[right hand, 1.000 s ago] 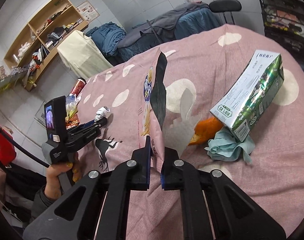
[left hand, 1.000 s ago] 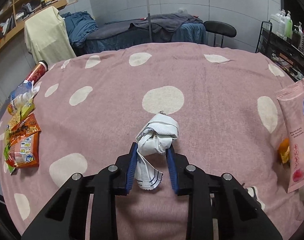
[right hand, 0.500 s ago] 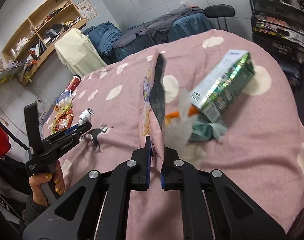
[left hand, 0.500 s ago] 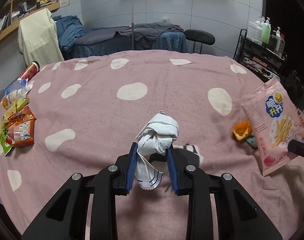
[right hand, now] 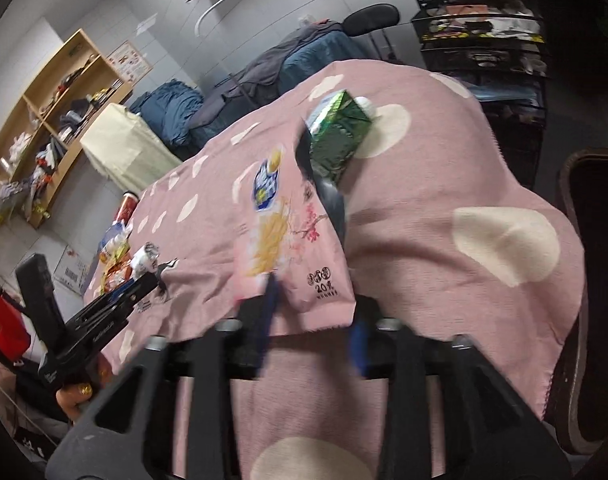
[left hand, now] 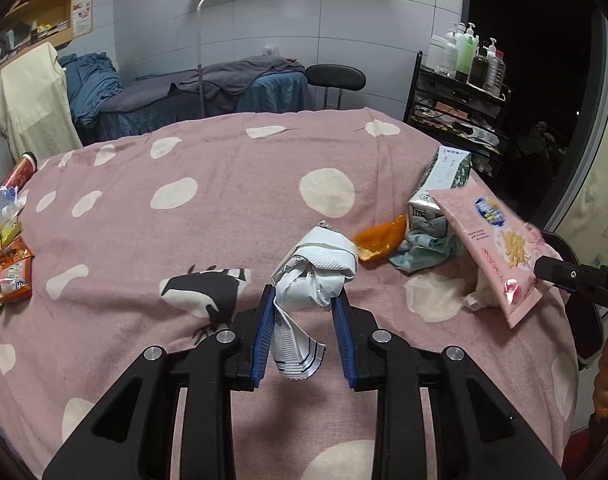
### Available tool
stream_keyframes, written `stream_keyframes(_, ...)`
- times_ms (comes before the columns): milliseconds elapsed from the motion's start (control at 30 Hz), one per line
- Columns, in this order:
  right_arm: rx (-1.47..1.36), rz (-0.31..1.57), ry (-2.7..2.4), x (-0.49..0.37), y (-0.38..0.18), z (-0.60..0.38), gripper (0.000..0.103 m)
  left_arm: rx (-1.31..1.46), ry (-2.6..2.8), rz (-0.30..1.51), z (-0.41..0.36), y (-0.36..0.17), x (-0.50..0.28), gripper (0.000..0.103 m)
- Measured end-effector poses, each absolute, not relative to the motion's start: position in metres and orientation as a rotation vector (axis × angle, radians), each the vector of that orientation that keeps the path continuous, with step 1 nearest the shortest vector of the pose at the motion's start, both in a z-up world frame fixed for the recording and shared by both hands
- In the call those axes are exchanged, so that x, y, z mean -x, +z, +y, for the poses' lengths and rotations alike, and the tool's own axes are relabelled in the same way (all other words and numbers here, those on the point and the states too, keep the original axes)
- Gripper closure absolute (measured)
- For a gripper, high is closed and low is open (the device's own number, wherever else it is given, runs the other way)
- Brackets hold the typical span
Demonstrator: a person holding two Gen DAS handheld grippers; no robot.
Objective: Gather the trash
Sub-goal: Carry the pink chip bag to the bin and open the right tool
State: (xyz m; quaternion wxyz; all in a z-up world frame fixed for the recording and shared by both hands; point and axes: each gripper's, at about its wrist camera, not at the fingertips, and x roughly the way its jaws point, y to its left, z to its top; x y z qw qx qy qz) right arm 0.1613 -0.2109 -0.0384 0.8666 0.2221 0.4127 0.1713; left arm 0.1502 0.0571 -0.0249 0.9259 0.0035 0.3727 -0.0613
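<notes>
My left gripper (left hand: 304, 312) is shut on a crumpled white wrapper (left hand: 313, 276) and holds it above the pink spotted cloth (left hand: 184, 240). My right gripper (right hand: 313, 320) is blurred and its fingers stand wide apart. A pink snack bag (right hand: 288, 232) lies tilted across them, loose or falling. In the left wrist view the pink bag (left hand: 499, 248) hangs at the right gripper's tip by the cloth's right edge. An orange peel (left hand: 379, 240), a crumpled blue tissue (left hand: 423, 250) and a green-and-white carton (left hand: 439, 184) lie beside it.
Snack packets (left hand: 8, 272) and a red can (left hand: 22, 170) lie at the cloth's left edge. A dark rack with bottles (left hand: 463, 92) stands at the back right. A dark chair or bin edge (right hand: 583, 280) is right of the table. Beds and shelves stand behind.
My right gripper has opened and the pink bag has tipped from upright to slanting across the fingers. Both grippers have swung toward the table's right side. The left one still holds the wrapper.
</notes>
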Motion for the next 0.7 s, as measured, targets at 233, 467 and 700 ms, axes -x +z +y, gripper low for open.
stream_keyframes(233,-0.457,0.85,0.371,-0.16,-0.038,-0.218,0.085,-0.023,-0.134,0.777,0.046,-0.029,-0.146,0.074)
stream_keyframes(467,-0.471,0.781,0.413,-0.151,-0.024,-0.22,0.096,-0.026,-0.14,0.772,0.038,-0.026,-0.139,0.074)
stream_keyframes(700,-0.426,0.686,0.386,-0.131,0.002,-0.227,0.098,-0.03,-0.185,0.747,0.021,-0.016,-0.13,0.074)
